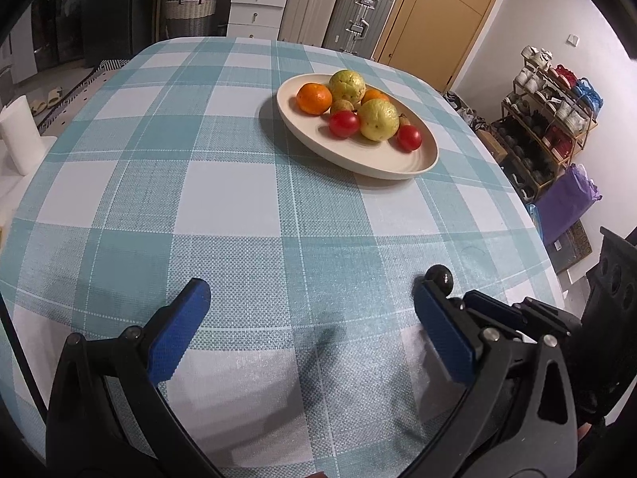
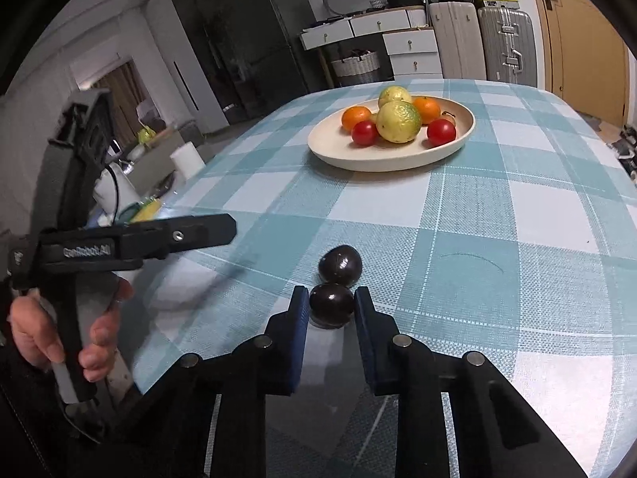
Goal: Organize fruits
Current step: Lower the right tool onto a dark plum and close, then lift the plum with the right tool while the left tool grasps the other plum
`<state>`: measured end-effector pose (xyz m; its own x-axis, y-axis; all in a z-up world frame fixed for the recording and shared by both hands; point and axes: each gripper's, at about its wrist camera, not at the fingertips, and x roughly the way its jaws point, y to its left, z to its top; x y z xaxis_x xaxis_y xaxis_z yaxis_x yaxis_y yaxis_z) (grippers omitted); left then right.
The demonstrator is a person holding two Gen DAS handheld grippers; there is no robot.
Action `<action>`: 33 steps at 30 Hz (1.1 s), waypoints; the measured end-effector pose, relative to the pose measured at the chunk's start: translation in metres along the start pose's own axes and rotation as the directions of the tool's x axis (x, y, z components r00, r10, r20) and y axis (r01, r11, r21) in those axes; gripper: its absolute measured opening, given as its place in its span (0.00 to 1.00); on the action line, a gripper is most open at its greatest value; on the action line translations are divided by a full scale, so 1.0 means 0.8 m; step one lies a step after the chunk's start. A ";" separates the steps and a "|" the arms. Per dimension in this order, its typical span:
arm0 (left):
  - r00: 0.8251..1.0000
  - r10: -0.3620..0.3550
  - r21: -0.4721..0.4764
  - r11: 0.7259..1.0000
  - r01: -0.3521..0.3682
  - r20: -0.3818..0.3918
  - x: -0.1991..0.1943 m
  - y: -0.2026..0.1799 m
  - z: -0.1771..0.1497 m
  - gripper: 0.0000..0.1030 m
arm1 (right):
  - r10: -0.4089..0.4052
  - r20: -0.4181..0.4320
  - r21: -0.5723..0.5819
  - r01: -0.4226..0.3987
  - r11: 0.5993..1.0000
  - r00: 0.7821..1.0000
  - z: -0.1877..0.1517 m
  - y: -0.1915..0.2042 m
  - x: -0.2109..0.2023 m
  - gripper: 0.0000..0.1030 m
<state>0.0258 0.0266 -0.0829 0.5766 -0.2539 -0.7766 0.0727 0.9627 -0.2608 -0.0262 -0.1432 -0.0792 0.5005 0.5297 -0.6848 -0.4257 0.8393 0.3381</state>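
r gripper (image 2: 331,298) pinches near dark plum (image 2: 331,304); l gripper (image 1: 310,298) agape.

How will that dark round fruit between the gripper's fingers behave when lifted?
The dark fruit looks glossy and round, so it may slip between the right gripper's pads. If dropped, it would probably roll across the flat tablecloth. It seems firm, not squashy.

We count 2 dark fruits: one (image 2: 331,305) between the right fingers, one (image 2: 340,265) just beyond. 1 plate (image 2: 358,159). On it: 2 oranges (image 2: 356,117) (image 2: 427,108), 2 tomatoes (image 2: 364,132) (image 2: 441,132), 2 guavas (image 2: 399,122) (image 2: 394,95), plus small fruits, count unclear.
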 end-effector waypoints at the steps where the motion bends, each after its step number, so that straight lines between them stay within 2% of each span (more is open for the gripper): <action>1: 1.000 0.001 0.000 1.000 -0.001 -0.002 0.001 -0.001 0.000 0.99 | 0.009 0.010 0.000 -0.009 1.000 1.000 0.001 0.000 -0.003 0.21; 3: 1.000 -0.002 0.003 1.000 0.002 -0.006 0.003 -0.004 0.001 0.99 | 0.014 0.028 -0.009 -0.013 1.000 1.000 0.003 0.002 -0.008 0.21; 12: 1.000 -0.002 0.001 1.000 0.002 -0.012 0.006 -0.007 0.004 0.99 | -0.024 0.003 -0.031 0.024 0.999 1.000 0.003 0.003 -0.003 0.21; 18: 1.000 0.000 -0.019 1.000 0.000 -0.026 0.009 0.001 0.001 0.99 | -0.082 -0.026 -0.025 0.081 0.996 0.996 0.003 -0.002 0.004 0.34; 24: 1.000 -0.002 -0.019 1.000 0.002 -0.026 0.009 0.001 -0.001 0.99 | -0.088 -0.057 -0.021 0.087 0.996 0.995 0.001 -0.003 0.011 0.33; 26: 1.000 -0.003 -0.015 1.000 0.003 -0.021 0.008 -0.001 0.000 0.99 | -0.078 -0.049 -0.015 0.077 0.997 0.996 0.001 -0.003 0.010 0.24; 33: 1.000 -0.013 0.002 1.000 0.013 -0.027 0.011 -0.010 0.001 0.99 | -0.074 -0.019 0.008 0.074 0.997 0.997 0.001 -0.012 0.001 0.24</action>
<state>0.0312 0.0168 -0.0874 0.5537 -0.2690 -0.7881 0.0821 0.9594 -0.2698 -0.0213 -0.1506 -0.0820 0.5164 0.4636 -0.7200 -0.3809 0.8774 0.2917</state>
